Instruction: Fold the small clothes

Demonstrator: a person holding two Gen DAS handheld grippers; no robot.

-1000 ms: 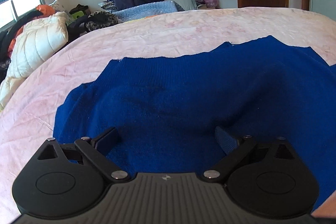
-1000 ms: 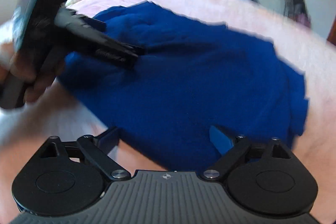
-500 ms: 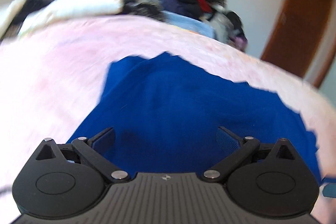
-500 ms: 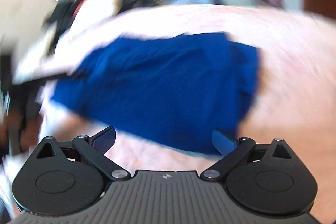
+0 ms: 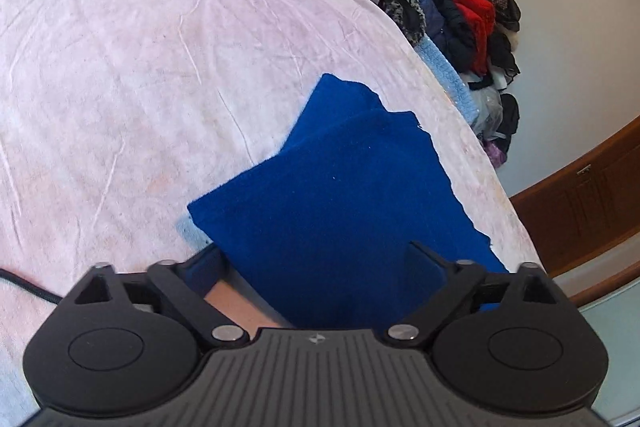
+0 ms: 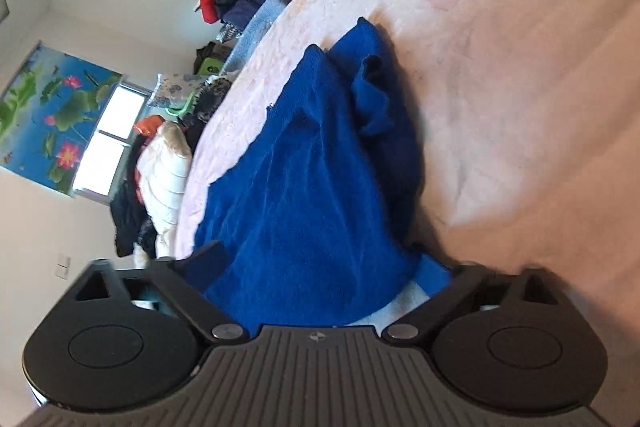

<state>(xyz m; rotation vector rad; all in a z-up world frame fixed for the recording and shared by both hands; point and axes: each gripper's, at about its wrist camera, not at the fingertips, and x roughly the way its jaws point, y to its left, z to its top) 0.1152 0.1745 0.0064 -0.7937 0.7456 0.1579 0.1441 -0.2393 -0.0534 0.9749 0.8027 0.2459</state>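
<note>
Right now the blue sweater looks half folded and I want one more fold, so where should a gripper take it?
Take the blue sweater at its free corner lying flat on the pink bedsheet, coming in low from the bare sheet beside it. Probably easier than the bunched far end.

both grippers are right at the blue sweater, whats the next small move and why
Probably close both grippers on the blue sweater. The left gripper and right gripper stand open with cloth between their fingers, and the sweater lies rumpled on the pink bedspread, so a fold needs a grip first.
</note>
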